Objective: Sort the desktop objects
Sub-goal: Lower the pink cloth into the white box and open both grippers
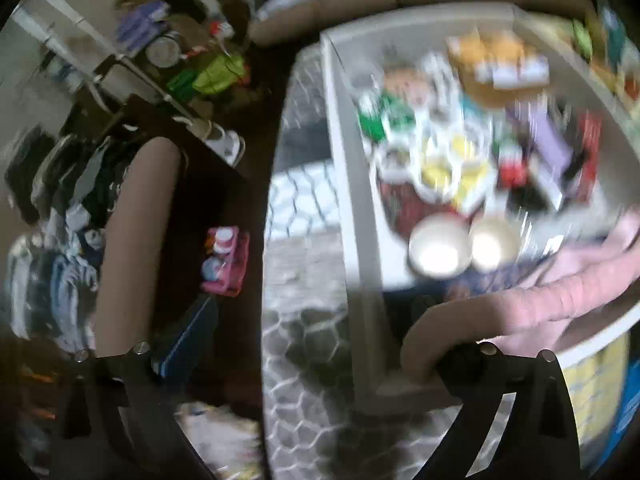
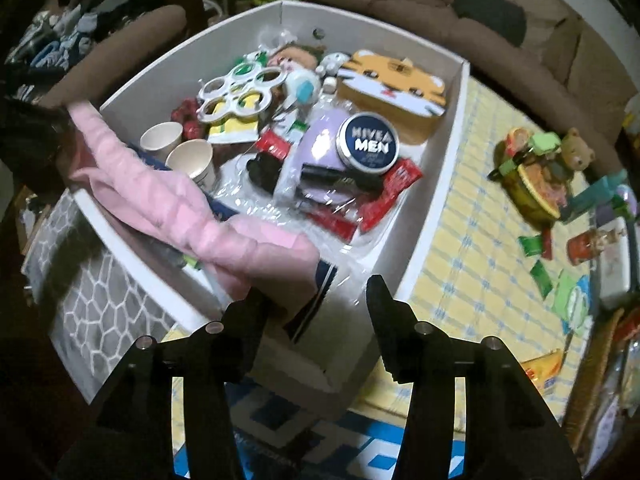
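Observation:
A white box (image 2: 436, 184) holds many items: a Nivea Men tin (image 2: 368, 142), a tiger-face case (image 2: 394, 86), two paper cups (image 2: 192, 158), red sachets and a white ring frame (image 2: 240, 94). A pink cloth (image 2: 192, 216) drapes over the box's near-left wall. My right gripper (image 2: 316, 300) is open above the box's near corner, its left finger touching the cloth's end. The left wrist view is blurred; it shows the box (image 1: 352, 184), the cups (image 1: 440, 246) and the pink cloth (image 1: 568, 296). My left gripper (image 1: 304, 344) is open, wide of the box's corner.
On the yellow checked tablecloth (image 2: 472, 264) to the right lie a toy with a bear (image 2: 540, 172), green sachets (image 2: 540, 276) and small jars. A grey patterned surface (image 2: 100, 312) lies left of the box. Brown sofa cushions (image 2: 500, 20) surround the table.

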A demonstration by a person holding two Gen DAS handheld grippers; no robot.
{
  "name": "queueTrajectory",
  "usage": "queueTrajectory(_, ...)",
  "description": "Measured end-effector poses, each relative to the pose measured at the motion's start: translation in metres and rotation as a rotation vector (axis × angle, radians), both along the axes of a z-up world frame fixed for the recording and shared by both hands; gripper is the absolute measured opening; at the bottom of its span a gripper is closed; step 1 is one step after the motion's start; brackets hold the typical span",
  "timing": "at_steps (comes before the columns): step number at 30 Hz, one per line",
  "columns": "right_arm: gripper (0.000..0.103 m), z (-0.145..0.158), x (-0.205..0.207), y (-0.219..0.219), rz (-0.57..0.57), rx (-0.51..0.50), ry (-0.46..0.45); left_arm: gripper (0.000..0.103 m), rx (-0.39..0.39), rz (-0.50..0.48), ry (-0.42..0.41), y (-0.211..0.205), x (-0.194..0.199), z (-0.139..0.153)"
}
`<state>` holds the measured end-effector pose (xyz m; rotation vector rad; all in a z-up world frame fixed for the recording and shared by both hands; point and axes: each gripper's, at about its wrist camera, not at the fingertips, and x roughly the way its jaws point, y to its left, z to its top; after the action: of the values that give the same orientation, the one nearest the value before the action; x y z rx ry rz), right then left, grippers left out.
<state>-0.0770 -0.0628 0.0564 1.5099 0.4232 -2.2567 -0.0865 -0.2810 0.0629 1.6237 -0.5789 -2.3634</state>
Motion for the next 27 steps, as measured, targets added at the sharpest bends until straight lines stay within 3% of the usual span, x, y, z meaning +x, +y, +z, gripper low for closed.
queueTrajectory(2, 0.047, 0.002, 0.001, 0.004, -0.005, -0.034, -0.025, 0.099, -0.006, -0.023, -0.002, 0.004, 0.003, 0.0)
queueTrajectory(6, 0.047, 0.014, 0.005, 0.013, 0.014, -0.099, -0.086, 0.099, 0.109, -0.027, -0.014, 0.003, 0.004, 0.01)
queueTrajectory(11, 0.047, 0.045, 0.006, 0.032, -0.014, -0.372, -0.104, 0.1, 0.292, -0.002, 0.017, -0.007, 0.004, 0.034)
queueTrajectory(14, 0.036, 0.045, 0.002, 0.024, 0.004, -0.475, -0.151, 0.1, 0.342, 0.004, 0.028, -0.008, 0.005, 0.042)
queueTrajectory(17, 0.032, 0.028, -0.005, 0.008, 0.001, -0.448, -0.178, 0.1, 0.378, -0.015, 0.03, -0.003, 0.009, 0.042)
queueTrajectory(22, 0.023, -0.023, -0.016, -0.007, -0.04, -0.252, -0.232, 0.1, 0.387, -0.028, 0.029, 0.015, 0.012, 0.032)
queueTrajectory(27, 0.024, -0.013, -0.013, 0.011, -0.068, -0.34, -0.212, 0.1, 0.419, -0.057, 0.084, 0.04, 0.02, 0.038)
